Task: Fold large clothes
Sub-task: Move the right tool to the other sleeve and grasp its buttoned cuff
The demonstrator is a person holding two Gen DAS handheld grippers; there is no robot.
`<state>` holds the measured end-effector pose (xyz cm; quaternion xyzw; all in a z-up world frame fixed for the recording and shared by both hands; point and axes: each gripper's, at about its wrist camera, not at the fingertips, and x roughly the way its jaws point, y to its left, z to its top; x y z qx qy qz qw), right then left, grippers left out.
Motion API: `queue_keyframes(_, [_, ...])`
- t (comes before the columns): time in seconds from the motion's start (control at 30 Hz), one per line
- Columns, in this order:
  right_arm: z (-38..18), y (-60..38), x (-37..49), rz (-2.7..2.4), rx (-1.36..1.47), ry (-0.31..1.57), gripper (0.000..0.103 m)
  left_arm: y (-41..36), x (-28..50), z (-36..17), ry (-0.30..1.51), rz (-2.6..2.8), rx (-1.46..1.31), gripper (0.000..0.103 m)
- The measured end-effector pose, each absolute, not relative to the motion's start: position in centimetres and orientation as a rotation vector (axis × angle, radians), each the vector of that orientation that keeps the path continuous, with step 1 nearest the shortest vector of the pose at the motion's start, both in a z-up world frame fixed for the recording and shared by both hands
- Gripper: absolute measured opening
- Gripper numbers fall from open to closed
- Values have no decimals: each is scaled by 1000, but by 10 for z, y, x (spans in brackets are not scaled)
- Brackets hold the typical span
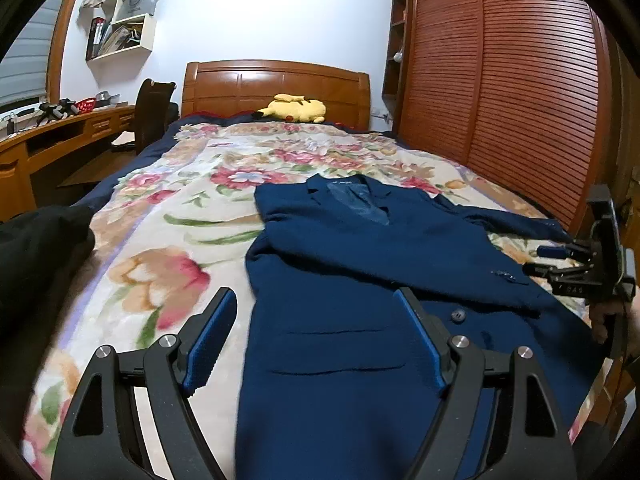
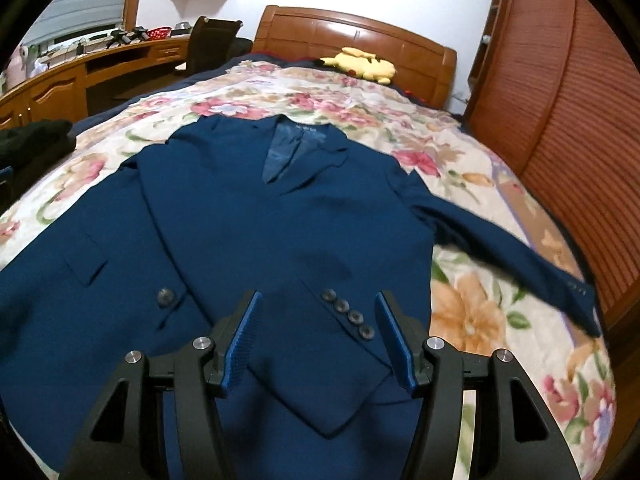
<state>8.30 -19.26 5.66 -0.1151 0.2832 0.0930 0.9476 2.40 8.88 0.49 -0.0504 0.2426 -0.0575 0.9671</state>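
Two grippers hang over a navy blazer (image 2: 248, 216) that lies front-up on the floral bedspread (image 1: 168, 216), collar toward the wooden headboard (image 1: 276, 88). The left gripper (image 1: 316, 312) has its blue pads spread wide above the blazer's lower front, nothing between them; the hem beneath it is cut off by the frame edge. The right gripper (image 2: 320, 320) also stands parted — a folded-in sleeve cuff (image 2: 344, 344) with four buttons lies under the gap, and the pads do not press it. The other sleeve (image 2: 512, 248) stretches out toward the slatted wardrobe (image 2: 580, 120), its far end blurred. A dark heap (image 1: 36, 248) at the bed's left edge is too dim to identify. A yellow plush toy (image 1: 296, 109) rests by the headboard.
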Motion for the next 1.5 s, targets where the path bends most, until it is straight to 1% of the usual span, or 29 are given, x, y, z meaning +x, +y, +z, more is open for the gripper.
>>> queue_keyframes(0.1, [57,-212,83,168,-210,591,60,82,26,8,478,-133,-114,82])
queue_keyframes(0.17, [56,-224,85,144,-193,598,60,74,27,10,465,-147,-108,88])
queue_keyframes(0.2, [55,-229,85,134,-185,601,60,70,28,12,459,-152,-103,89])
queue_keyframes(0.27, [56,-239,83,116,-172,603,60,60,29,13,452,-157,-86,103])
queue_keyframes(0.37, [58,-254,80,93,-156,595,61,49,32,14,454,-188,-90,103])
queue_keyframes(0.43, [60,-260,78,81,-151,590,66,42,35,15,460,-213,-106,103])
queue_keyframes(0.5, [61,-267,77,65,-149,584,68,34,38,16,458,-217,-103,103])
queue_keyframes(0.7, [67,-295,78,-13,-148,590,68,10,48,14,464,-229,-78,103])
queue_keyframes(1.0, [74,-350,106,-153,-150,610,69,-19,57,8,489,-250,-37,103])
queue_keyframes(1.27, [78,-409,162,-261,-63,657,68,-35,62,2,516,-255,-8,103])
queue_keyframes(1.5, [89,-444,199,-313,-21,646,68,-46,65,-4,531,-263,26,103])
